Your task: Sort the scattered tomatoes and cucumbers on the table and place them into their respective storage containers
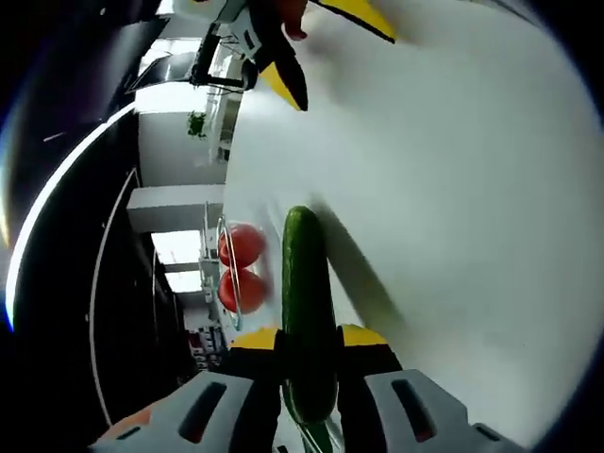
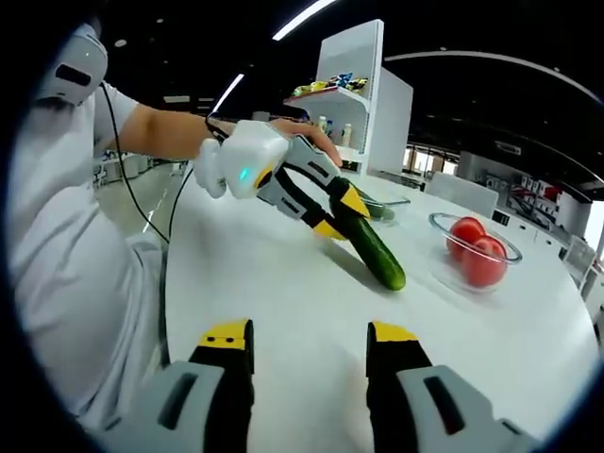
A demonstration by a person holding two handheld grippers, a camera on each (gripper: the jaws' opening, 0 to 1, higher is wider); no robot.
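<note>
1. Cucumber [image 1: 308, 311]: I have it clamped between the jaws of my left gripper [image 1: 310, 342], held near one end so most of its length sticks out ahead of the jaws. In the right gripper view the same cucumber [image 2: 374, 247] slopes down from the left gripper [image 2: 335, 209] with its far tip at or just above the white table [image 2: 283, 302]; I cannot tell whether it touches. I judge it is gripped by the end so the free tip can go into a container first.

2. My right gripper [image 2: 310, 354] has its jaws apart with nothing between them, sitting low over a bare stretch of table. It is well apart from the cucumber, which lies ahead of it and slightly to the right in that view. I read it as waiting its turn.

3. Beyond the cucumber's tip, a clear bowl [image 2: 442, 226] holds two tomatoes [image 2: 477, 250], touching each other. In the left gripper view the tomatoes [image 1: 241, 267] sit just beside the cucumber, on its left, inside the bowl's rim [image 1: 226, 247]. That container is for tomatoes, so my load should not go there.

4. Farther back, a second clear container [image 2: 387, 205] sits behind the left gripper, with something green in it. I take that as the cucumber's destination, close to the held end.

5. Farthest off, a white shelf [image 2: 363, 90] carries small items too small to name.
</note>
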